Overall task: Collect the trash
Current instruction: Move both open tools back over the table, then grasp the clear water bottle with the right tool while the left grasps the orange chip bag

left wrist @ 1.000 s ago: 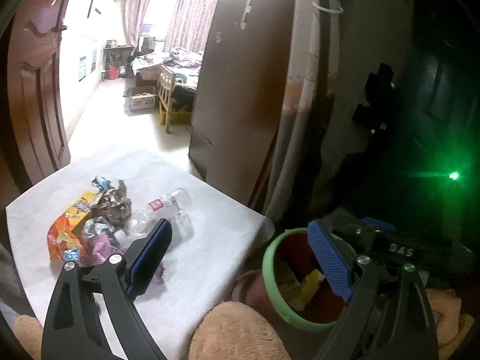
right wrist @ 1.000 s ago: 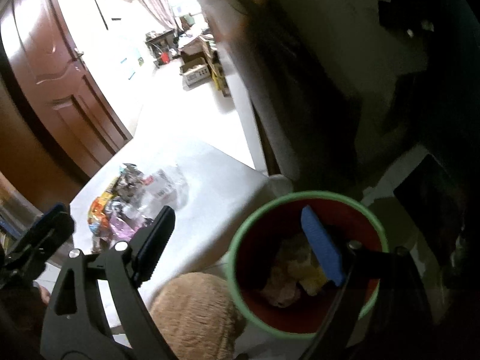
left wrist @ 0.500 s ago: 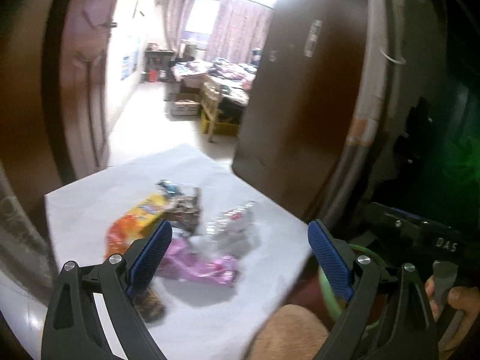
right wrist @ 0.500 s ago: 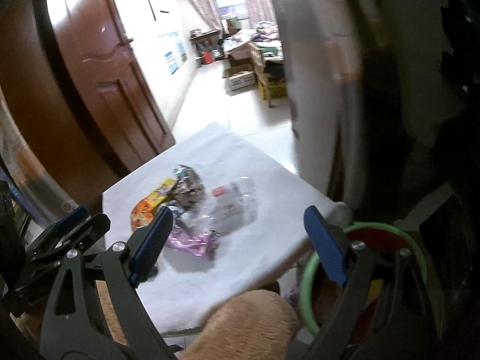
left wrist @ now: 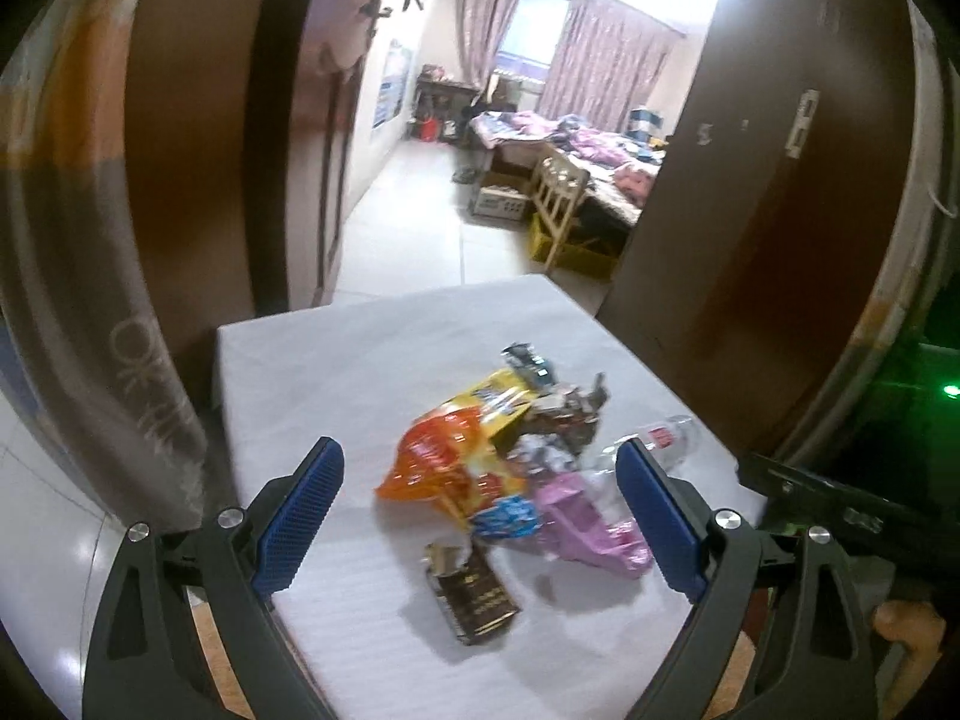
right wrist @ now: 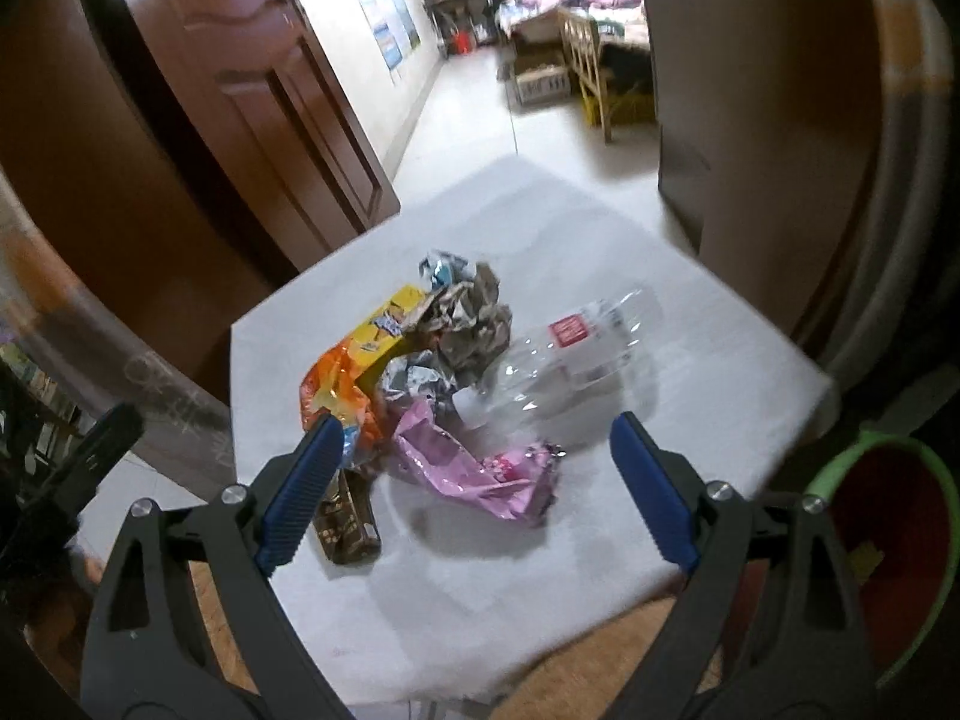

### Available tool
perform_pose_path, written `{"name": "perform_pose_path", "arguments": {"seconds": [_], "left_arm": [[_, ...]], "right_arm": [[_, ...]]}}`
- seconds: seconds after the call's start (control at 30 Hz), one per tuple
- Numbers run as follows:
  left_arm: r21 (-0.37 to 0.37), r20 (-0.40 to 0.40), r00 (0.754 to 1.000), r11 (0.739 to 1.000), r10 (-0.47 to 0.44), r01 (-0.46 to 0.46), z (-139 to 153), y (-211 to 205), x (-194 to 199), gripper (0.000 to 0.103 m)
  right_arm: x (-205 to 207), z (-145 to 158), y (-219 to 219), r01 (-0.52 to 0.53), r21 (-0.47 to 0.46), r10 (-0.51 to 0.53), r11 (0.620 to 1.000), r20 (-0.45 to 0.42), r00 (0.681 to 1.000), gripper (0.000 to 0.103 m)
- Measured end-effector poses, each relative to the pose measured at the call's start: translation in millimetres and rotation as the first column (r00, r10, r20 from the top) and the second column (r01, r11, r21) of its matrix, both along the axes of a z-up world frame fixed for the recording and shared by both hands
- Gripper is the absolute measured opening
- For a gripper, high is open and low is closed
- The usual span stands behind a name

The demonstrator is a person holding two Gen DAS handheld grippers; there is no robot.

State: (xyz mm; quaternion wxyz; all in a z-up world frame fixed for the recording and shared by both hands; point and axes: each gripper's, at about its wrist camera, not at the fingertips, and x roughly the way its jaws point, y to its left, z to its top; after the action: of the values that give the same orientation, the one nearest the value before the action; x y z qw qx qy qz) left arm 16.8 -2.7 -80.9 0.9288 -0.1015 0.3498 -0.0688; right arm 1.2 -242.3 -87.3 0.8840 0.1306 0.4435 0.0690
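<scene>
both claws hang wide open and empty over the trash pile (right wrist: 444, 372) on the white counter (right wrist: 690, 324), right claw (right wrist: 474, 480) nearest the pink wrapper (right wrist: 474, 468), so it looks like a reach-in: drop, pinch it, swing to the bin (right wrist: 882, 516) at right, while left claw (left wrist: 480, 510) waits.

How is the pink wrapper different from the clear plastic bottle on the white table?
The pink wrapper is opaque, flat and crumpled; the clear plastic bottle is see-through, rounded and bulkier, with a red label. The pink wrapper lies nearer the camera, between the open fingers of the right gripper in its view; the clear plastic bottle lies further back. Both lie on the white table, in one heap of trash, and neither is gripped.
</scene>
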Motion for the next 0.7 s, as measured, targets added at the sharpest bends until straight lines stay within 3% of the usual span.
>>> {"name": "perform_pose_path", "arguments": {"seconds": [0.1, 0.2, 0.43, 0.5, 0.63, 0.67, 0.7], "left_arm": [[-0.012, -0.039, 0.999, 1.000, 0.017, -0.018, -12.0, 9.8, 3.1, 0.088], [-0.026, -0.075, 0.997, 0.999, 0.025, -0.027, -24.0, 14.1, 6.3, 0.088], [-0.046, -0.141, 0.989, 0.998, 0.036, -0.043, -46.1, 16.1, 14.3, 0.088], [-0.051, -0.168, 0.985, 0.997, 0.040, -0.049, -55.3, 16.2, 18.8, 0.088], [-0.074, -0.226, 0.973, 0.996, 0.037, -0.055, -76.5, 11.8, 34.9, 0.088], [-0.082, -0.239, 0.970, 0.995, 0.037, -0.058, -81.9, 9.8, 41.0, 0.088], [-0.091, -0.248, 0.968, 0.994, 0.035, -0.059, -86.7, 7.8, 46.7, 0.088]], "right_arm": [[27.8, -25.2, -2.5, 0.039, 0.051, -0.036, 0.998, -0.060, 0.998, 0.089], [58.2, -51.8, -16.9, 0.147, 0.095, -0.135, 0.985, -0.126, 0.983, 0.091], [113.0, -111.1, -42.0, 0.381, 0.129, -0.331, 0.916, -0.294, 0.897, 0.091], [121.5, -121.2, -41.0, 0.399, 0.108, -0.352, 0.911, -0.305, 0.885, 0.092], [131.7, -134.8, -31.2, 0.349, 0.072, -0.311, 0.934, -0.313, 0.898, 0.090], [133.1, -138.3, -27.7, 0.326, 0.058, -0.293, 0.944, -0.313, 0.904, 0.077], [135.9, -138.8, -27.6, 0.314, 0.043, -0.286, 0.949, -0.309, 0.907, 0.071]]}}
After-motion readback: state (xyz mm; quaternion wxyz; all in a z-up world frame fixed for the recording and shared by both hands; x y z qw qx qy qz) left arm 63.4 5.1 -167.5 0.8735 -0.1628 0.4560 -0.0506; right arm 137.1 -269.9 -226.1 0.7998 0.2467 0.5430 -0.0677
